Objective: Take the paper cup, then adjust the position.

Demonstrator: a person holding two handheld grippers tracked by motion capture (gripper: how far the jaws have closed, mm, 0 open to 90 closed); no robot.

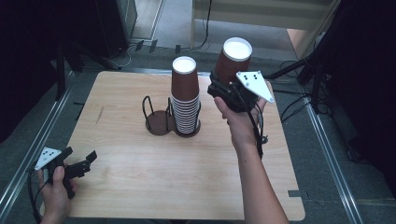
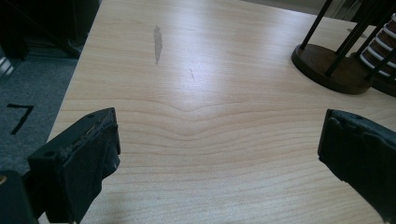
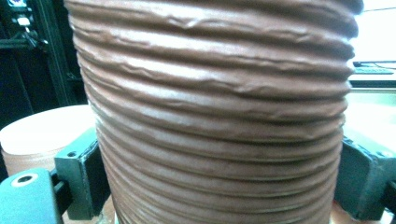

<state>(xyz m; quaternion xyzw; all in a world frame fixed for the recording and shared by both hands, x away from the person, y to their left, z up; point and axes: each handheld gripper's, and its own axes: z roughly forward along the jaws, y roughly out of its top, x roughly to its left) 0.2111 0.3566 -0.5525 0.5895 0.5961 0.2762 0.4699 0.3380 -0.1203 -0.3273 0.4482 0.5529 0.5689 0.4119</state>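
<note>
From the high view, the right gripper point(image 1: 232, 86) holds a single brown ribbed cup point(image 1: 231, 63) upside down, lifted clear of the table point(image 1: 140, 177) and just to the right of the stack of cups point(image 1: 185, 93) that stands in the right ring of the black wire holder point(image 1: 159, 122); the inverted hold matches how the stacked cups sit, so it is probably being added to or taken off that stack. The left gripper point(image 1: 80, 161) rests low at the table's near left corner, well apart from the holder, seemingly parked out of the way

In the left gripper view, the jaws stand wide apart with bare wood between them; the holder's empty base point(image 2: 329, 67) lies beyond the right jaw

In the right gripper view, the jaws clamp the cup's ribbed wall point(image 3: 219, 116) from both sides, squarely between them
</note>
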